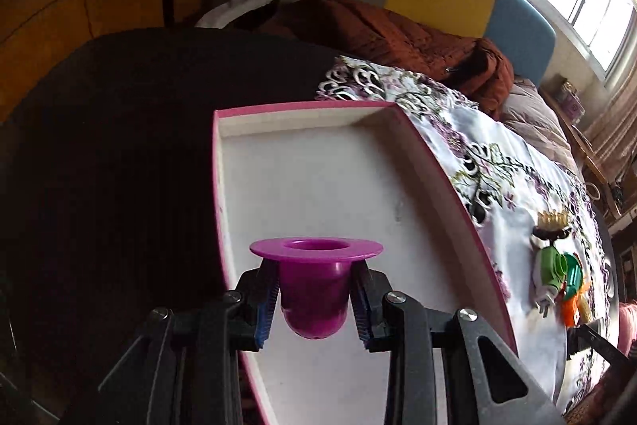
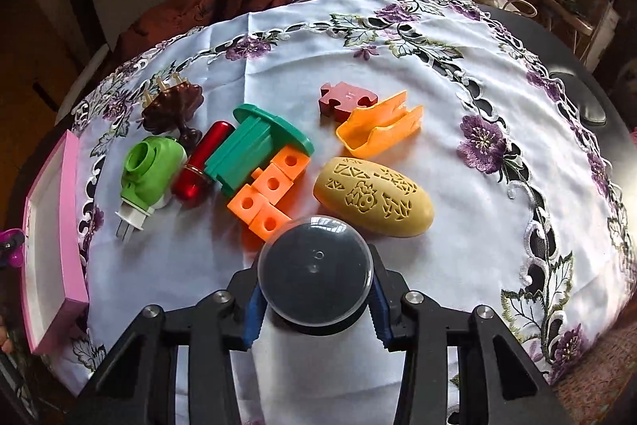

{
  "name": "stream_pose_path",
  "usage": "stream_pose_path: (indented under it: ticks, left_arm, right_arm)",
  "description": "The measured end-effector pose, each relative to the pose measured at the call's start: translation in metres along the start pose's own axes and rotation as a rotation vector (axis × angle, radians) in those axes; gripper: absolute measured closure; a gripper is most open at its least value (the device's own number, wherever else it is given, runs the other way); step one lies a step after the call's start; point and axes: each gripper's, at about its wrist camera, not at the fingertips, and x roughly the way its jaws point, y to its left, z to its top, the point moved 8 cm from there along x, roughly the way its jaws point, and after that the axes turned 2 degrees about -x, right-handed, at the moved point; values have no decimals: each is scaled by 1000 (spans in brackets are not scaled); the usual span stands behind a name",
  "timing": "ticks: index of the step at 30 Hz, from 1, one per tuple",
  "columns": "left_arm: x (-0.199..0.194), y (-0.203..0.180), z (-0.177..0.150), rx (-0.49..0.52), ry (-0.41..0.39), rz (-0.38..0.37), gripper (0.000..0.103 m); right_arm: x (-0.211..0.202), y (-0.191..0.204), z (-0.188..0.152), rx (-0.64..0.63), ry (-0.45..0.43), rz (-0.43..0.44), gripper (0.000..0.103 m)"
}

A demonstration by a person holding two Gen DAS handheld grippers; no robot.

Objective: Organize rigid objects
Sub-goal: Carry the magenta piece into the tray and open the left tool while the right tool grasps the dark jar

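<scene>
Floral tablecloth (image 2: 318, 66); left hand-held gripper (image 1: 314, 301) grips purple cup (image 1: 314, 281).

The left wrist view is taken from just behind the left tool (image 1: 314, 299), angled steeply down, close over the pink-rimmed tray (image 1: 318, 170). The right wrist view is aimed likewise past the right tool (image 2: 316, 291) at the tabletop (image 2: 458, 226). Tray, embroidered cloth (image 1: 497, 162) and toy cluster (image 1: 557, 277) are shared.

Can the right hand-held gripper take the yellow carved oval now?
Probably not yet: the right hand-held gripper is already shut on a dark domed cap. The yellow carved oval itself lies uncovered just beyond.
</scene>
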Motion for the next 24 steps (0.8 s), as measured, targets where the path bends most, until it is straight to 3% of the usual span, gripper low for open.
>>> stream_pose_path:
  ticks: [8, 18, 22, 24]
  left_arm:
    - [22, 15, 32, -46, -11, 31, 71]
    - [54, 25, 56, -43, -17, 125, 71]
    - [59, 28, 60, -25, -7, 136, 59]
    - [54, 30, 58, -30, -16, 136, 58]
  right_arm:
    - [1, 0, 1, -39, -21, -56, 59]
    - [1, -1, 3, -65, -37, -82, 59]
    - [1, -1, 3, -65, -38, -81, 59]
    - [1, -1, 3, -63, -38, -80, 59]
